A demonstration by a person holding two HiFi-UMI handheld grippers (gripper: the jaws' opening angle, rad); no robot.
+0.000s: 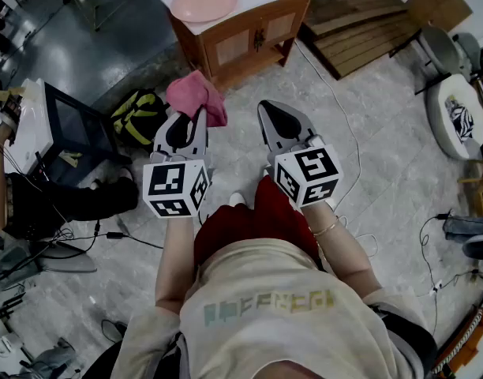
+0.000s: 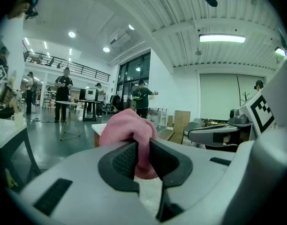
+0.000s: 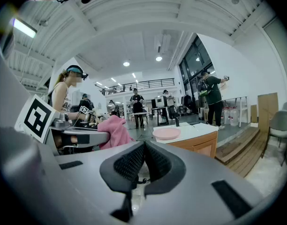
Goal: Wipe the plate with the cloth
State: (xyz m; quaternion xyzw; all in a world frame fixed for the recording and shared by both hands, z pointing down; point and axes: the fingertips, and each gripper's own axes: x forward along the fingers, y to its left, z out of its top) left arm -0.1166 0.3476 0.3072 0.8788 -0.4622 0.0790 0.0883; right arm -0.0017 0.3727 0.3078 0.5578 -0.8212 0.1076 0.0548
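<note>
Pinching cloth (image 2: 128, 126) in left fingers (image 2: 121, 161) | right fingers (image 3: 128, 166) together, empty

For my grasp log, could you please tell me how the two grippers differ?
The left gripper is shut on the cloth; the right gripper is shut on nothing. The cloth hides the plate in the left gripper's view; the right gripper's view shows it. Both hang short of the plate.
</note>
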